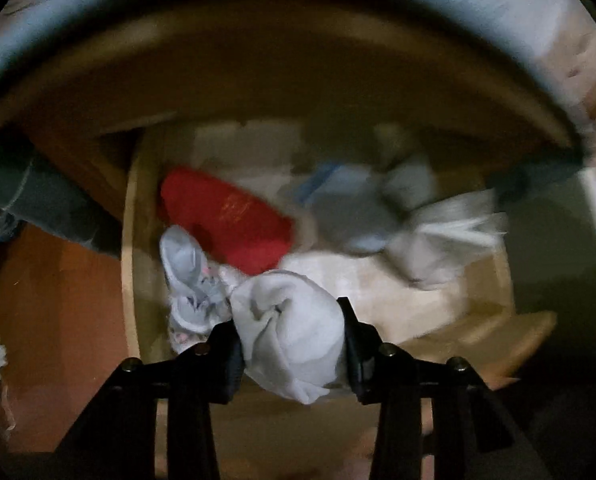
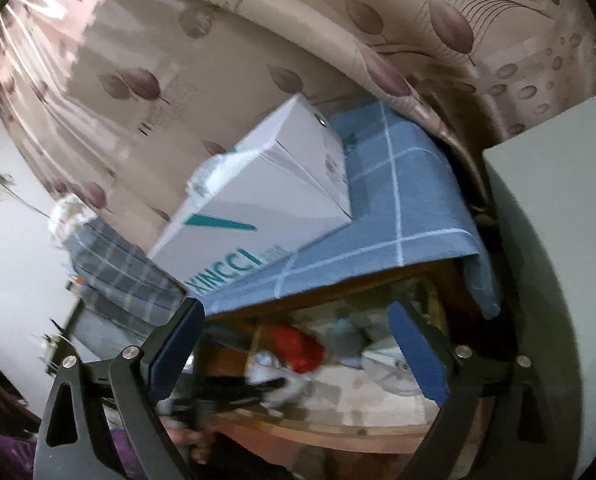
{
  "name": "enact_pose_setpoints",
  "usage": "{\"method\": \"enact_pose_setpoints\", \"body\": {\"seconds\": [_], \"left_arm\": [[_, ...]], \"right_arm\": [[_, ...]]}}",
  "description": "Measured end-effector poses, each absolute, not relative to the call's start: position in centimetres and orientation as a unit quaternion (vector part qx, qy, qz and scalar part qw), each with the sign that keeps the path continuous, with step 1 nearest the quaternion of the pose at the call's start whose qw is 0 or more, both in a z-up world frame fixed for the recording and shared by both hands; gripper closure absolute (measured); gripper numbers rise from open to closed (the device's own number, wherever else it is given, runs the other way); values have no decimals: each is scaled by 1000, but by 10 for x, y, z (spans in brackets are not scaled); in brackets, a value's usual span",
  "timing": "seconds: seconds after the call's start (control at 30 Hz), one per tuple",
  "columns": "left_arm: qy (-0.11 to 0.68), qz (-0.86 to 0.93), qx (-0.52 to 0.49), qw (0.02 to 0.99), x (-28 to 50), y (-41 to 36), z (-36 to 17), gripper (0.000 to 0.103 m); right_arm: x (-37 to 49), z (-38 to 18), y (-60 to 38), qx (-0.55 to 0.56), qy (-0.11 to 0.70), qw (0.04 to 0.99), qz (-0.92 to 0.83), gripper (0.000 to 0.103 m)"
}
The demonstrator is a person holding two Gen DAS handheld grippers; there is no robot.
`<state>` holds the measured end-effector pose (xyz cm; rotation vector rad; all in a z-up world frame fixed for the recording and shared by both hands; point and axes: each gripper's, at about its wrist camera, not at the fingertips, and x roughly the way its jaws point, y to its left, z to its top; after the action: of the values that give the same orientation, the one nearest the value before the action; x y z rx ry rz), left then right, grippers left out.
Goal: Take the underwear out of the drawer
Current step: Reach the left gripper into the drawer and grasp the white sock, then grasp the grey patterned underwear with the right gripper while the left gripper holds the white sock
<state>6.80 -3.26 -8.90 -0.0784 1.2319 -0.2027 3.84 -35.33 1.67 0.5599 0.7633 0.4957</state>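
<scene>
gripping a bunched pale-grey garment (image 1: 288, 332) between my left gripper (image 1: 290, 344) fingers, i judge this to be the lift-out step: the underwear is clamped, pads pressed into both its sides, and it hangs just over the near end of the drawer (image 1: 132, 240). a patterned grey piece (image 1: 190, 280) trails from it at ten o'clock and touches it; i cannot tell whether the two are one item or tangled.

my right gripper (image 2: 298, 344) is spread wide and holds nothing, hovering in front of the drawer and looking over it. in that view my left gripper shows blurred at seven o'clock, with the pale cloth at its tip.

next move, as i judge it: draw the left hand up and back toward me, clear of the drawer's front edge, keeping the squeeze firm because soft cloth can slip. if the patterned piece comes along, the free right hand could peel it off.

around it: a red item (image 1: 226, 220) lies at eleven o'clock of the held cloth, near but apart. more pale clothes (image 1: 417, 224) are heaped at one to two o'clock, blurred. above the drawer juts a wooden top (image 1: 282, 76), covered with a blue checked cloth (image 2: 397, 208) and bearing a white box (image 2: 266, 200). that overhang is the main obstacle; lifting straight up too far back could knock it. a leaf-print curtain (image 2: 178, 80) hangs behind.
</scene>
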Motion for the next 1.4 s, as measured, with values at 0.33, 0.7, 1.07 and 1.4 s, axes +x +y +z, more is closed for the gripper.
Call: {"method": "enact_pose_setpoints", "body": {"seconds": [0.33, 0.7, 1.07, 1.4], "left_arm": [[514, -161, -76, 839, 40, -13, -33, 62], [469, -212, -137, 846, 24, 0, -11, 61], [442, -234, -143, 854, 12, 11, 8, 60], [458, -239, -134, 846, 15, 4, -7, 60]], "right_arm": [[65, -37, -247, -51, 542, 808, 227, 11], [88, -115, -190, -324, 541, 750, 202, 20], [109, -176, -174, -417, 556, 691, 198, 25], [125, -193, -178, -413, 580, 680, 178, 85]]}}
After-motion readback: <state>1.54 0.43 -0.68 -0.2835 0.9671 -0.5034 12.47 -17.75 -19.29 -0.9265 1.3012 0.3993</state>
